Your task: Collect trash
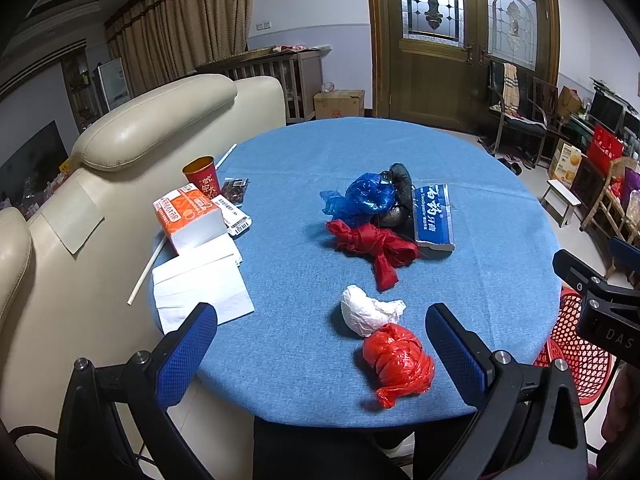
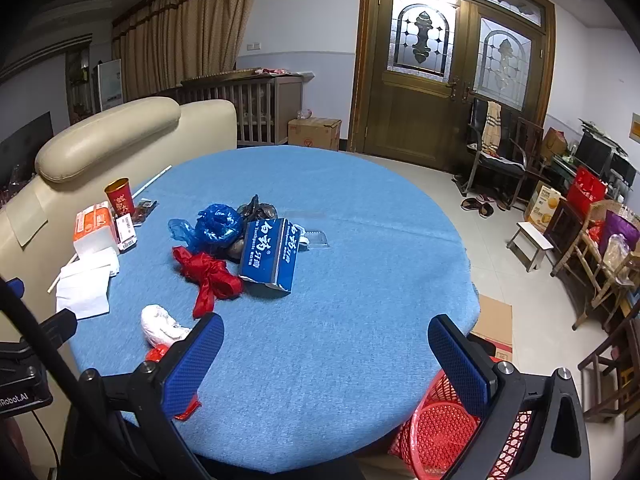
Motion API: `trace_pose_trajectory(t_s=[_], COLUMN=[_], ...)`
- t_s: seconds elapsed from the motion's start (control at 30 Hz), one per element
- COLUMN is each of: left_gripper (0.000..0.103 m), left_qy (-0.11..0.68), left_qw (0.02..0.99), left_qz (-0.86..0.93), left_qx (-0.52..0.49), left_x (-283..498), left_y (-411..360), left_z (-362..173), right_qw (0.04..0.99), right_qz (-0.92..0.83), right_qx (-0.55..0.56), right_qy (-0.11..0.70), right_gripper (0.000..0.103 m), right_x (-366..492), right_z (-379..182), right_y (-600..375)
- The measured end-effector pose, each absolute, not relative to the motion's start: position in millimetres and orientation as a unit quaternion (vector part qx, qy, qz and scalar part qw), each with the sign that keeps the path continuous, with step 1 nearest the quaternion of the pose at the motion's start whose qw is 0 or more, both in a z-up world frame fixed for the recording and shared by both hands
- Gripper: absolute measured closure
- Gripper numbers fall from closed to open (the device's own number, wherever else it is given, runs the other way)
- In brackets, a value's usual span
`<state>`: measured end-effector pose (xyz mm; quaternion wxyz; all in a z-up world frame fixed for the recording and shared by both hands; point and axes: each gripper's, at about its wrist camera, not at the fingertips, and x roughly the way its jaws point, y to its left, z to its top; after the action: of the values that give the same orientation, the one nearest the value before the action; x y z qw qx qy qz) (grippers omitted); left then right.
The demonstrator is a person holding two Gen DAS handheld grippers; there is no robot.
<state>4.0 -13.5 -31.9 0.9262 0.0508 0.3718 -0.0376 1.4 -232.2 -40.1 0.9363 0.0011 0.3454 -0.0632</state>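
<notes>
The left gripper [image 1: 320,344] hangs over the near edge of the round table [image 1: 460,184], its blue-padded jaws spread wide and holding nothing. Between them, close to the table edge, lies a knotted red plastic bag [image 1: 398,362], glossy and balled tight with a small tail at its near end. Touching it on the far side is a crumpled white paper wad [image 1: 368,314]. The right gripper [image 2: 326,354] is likewise spread and empty, over bare blue cloth at the table's near right side, with a red mesh basket [image 2: 436,436] on the floor below the table rim.

Farther in, near the middle, a red ribbon-like bag [image 1: 374,246] lies twisted into a bow shape. Behind it sit a crinkled blue plastic bag [image 1: 366,196] and a dark crumpled bag [image 1: 400,188], bunched together, with a blue toothpaste box [image 1: 434,216] just beside them, its end flap open.

Along the left edge are white napkins [image 1: 200,284], an orange-and-white tissue pack [image 1: 188,218], a red paper cup [image 1: 202,178] and a white straw [image 1: 146,270].
</notes>
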Motion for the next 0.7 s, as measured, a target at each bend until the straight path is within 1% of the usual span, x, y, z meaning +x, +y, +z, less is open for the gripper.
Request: trace_pose_trajectory(t_s=[0.7], left_gripper=[0.0], left_qy=[0.396], left_qw=[0.917], left_qz=[-0.027], left_qx=[0.033], left_x=[18.9], left_y=[-0.1], left_z=[-50.5], right_qw=[0.929], right_qz=[-0.05], right_qx=[0.006], right_qy=[0.368], right_gripper=[0.0], right_x=[22.2], right_z=[-52.0], right_y=[-231.2])
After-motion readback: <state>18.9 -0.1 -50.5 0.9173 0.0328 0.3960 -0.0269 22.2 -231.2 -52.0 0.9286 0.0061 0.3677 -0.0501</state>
